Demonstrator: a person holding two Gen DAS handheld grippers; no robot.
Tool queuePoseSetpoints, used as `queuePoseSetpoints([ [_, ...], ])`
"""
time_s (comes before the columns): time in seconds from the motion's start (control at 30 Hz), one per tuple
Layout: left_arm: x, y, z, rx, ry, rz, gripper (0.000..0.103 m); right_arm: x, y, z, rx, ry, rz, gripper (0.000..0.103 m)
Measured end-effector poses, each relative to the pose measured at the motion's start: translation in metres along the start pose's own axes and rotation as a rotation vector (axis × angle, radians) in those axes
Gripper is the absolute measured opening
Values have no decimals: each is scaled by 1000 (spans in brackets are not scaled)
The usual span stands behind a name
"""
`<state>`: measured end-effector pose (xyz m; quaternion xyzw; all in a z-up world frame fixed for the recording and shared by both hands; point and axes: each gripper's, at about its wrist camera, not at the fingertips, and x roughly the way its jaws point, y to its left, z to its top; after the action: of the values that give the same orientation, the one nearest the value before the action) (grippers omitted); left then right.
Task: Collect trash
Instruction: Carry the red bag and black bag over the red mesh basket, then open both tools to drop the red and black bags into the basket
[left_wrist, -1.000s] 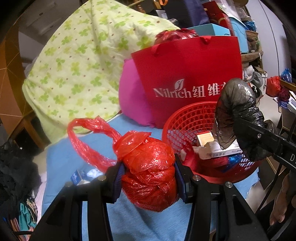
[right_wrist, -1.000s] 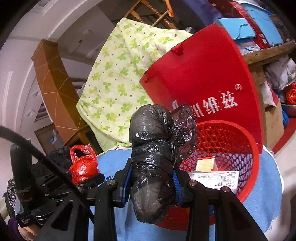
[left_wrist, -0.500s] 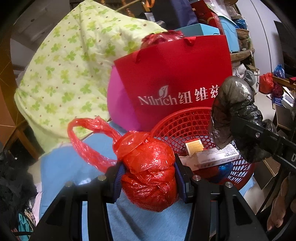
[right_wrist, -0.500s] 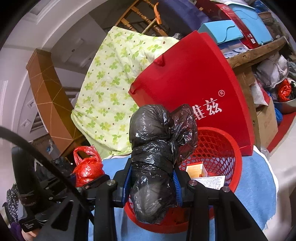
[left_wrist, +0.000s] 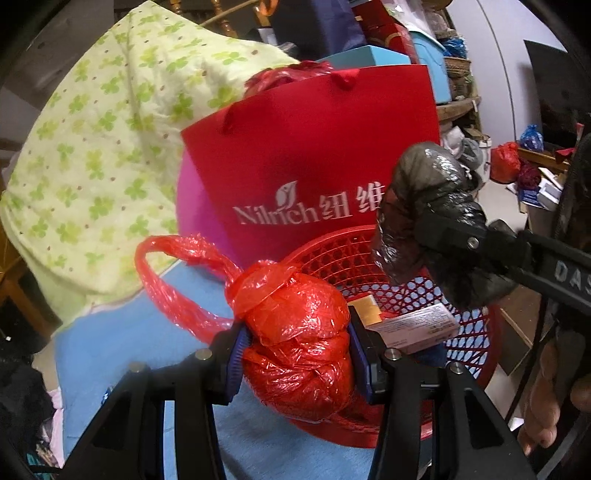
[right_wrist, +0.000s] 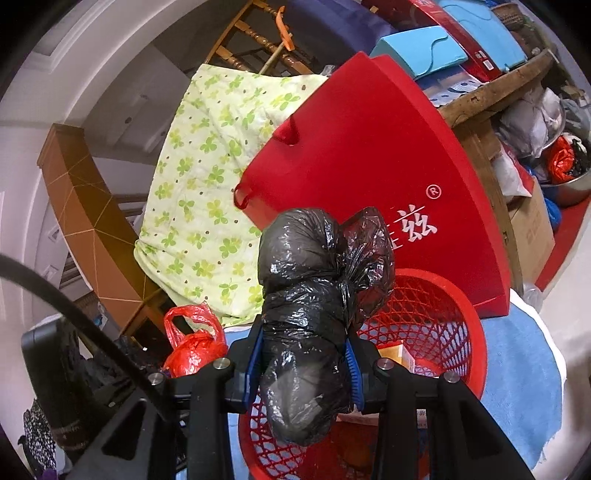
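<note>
My left gripper (left_wrist: 295, 360) is shut on a knotted red plastic bag (left_wrist: 295, 343), held at the near left rim of a red mesh basket (left_wrist: 476, 332). Its looped handle (left_wrist: 173, 273) sticks out to the left. My right gripper (right_wrist: 304, 363) is shut on a bundled black plastic bag (right_wrist: 310, 321), which hangs over the same red basket (right_wrist: 436, 314). In the left wrist view the black bag (left_wrist: 424, 218) hovers above the basket's right side. In the right wrist view the red bag (right_wrist: 194, 349) shows at the lower left. Small cardboard boxes (left_wrist: 413, 325) lie inside the basket.
The basket stands on a blue cloth (left_wrist: 133, 343). A red paper gift bag (left_wrist: 314, 177) rises right behind it, with a pink cushion (left_wrist: 199, 218) and a green-flowered quilt (left_wrist: 96, 158) to the left. Cluttered shelves and boxes (right_wrist: 528, 229) fill the right side.
Both grippers have shifted with their bags toward the basket: the red bag now overlaps the basket's near rim, and the black bag sits further over its opening. Both grips are unchanged.
</note>
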<state>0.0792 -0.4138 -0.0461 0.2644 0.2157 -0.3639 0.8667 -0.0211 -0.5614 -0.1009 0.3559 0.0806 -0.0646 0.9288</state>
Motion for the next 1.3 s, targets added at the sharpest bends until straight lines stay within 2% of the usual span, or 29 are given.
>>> queuePoseSetpoints([
  [0.3, 5, -7, 3, -5, 2, -82, 51, 2, -26, 8, 123, -8, 25, 41],
  [0.6, 8, -7, 4, -38, -1, -164, 51, 6, -27, 10, 127, 6, 33, 41],
  [1.3, 24, -1, 6, -39, 13, -177, 52, 12, -29, 12, 117, 19, 33, 41],
])
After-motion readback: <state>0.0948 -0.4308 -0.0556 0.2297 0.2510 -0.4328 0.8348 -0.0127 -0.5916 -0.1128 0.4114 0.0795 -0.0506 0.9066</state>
